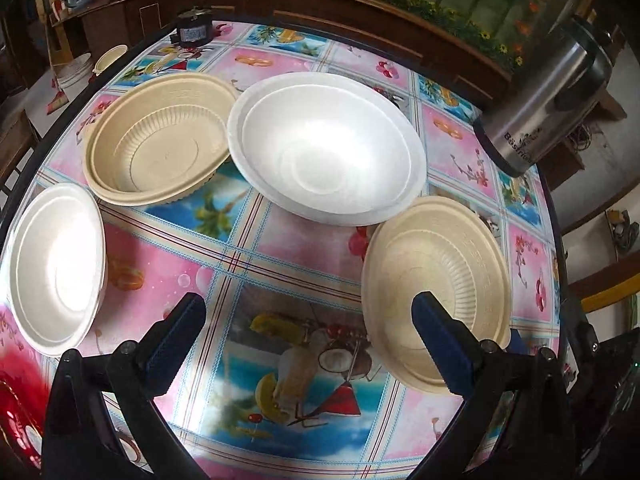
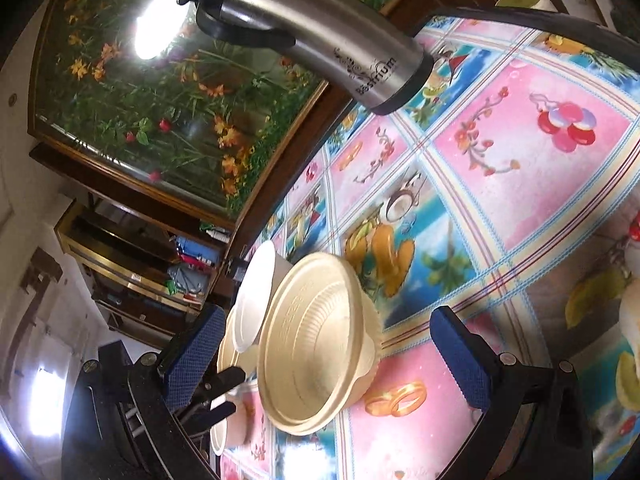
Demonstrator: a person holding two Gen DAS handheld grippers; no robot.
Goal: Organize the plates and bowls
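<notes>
1. Since all four dishes in the left wrist view sit loose and separate on the table [image 1: 304, 248], I'd say the sorting has barely started, if at all.
2. Far left there's a white foam bowl [image 1: 56, 268] by the table edge, sitting on its own with nothing stacked in it.
3. Next over, further back, is a tan ribbed bowl [image 1: 160, 140]. Its rim seems to touch or slightly overlap the big white foam bowl [image 1: 328, 148] in the middle, but honestly can't tell which one is on top.
4. The left gripper [image 1: 308, 340] is wide open with nothing between its blue pads [image 1: 176, 344], hovering over the tablecloth in front of the dishes.
5. On the right a second tan bowl [image 1: 436, 280] sits near the big white one's rim, with the gripper's right pad in front of it. No contact that I can see.
6. In the right wrist view, the right gripper [image 2: 332, 352] is also spread open and empty, and that tan bowl [image 2: 316, 344] shows between its pads, not gripped.
7. Steel thermos [image 2: 320, 36] stands near the far table edge, well away from the dishes.
8. My guess at what's left: nest tan with tan and white with white, so basically everything.
</notes>
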